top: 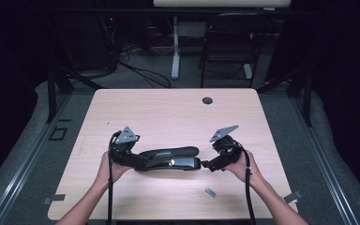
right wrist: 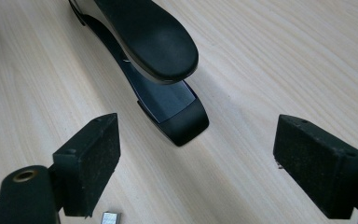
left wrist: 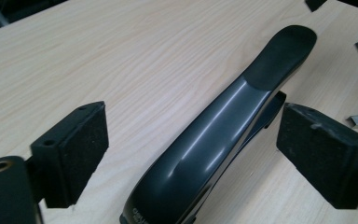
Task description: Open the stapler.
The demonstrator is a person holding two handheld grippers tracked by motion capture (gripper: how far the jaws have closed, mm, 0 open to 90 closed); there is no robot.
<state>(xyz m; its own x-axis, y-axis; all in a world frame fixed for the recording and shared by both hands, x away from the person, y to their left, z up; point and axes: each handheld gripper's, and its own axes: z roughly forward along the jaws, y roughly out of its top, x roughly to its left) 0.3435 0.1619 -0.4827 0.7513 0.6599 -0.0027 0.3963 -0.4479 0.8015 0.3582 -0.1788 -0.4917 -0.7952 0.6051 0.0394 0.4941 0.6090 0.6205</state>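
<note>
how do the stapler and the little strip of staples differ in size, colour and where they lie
The stapler is big, black and glossy; the strip of staples is tiny and silver-grey. The stapler lies between the two grippers; the strip lies nearer the table's front edge. Both rest on the wooden table.

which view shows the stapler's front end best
The right gripper view: the stapler shows its front tip and open mouth close up. The left gripper view shows its top handle from behind; the high view shows it whole but small.
</note>
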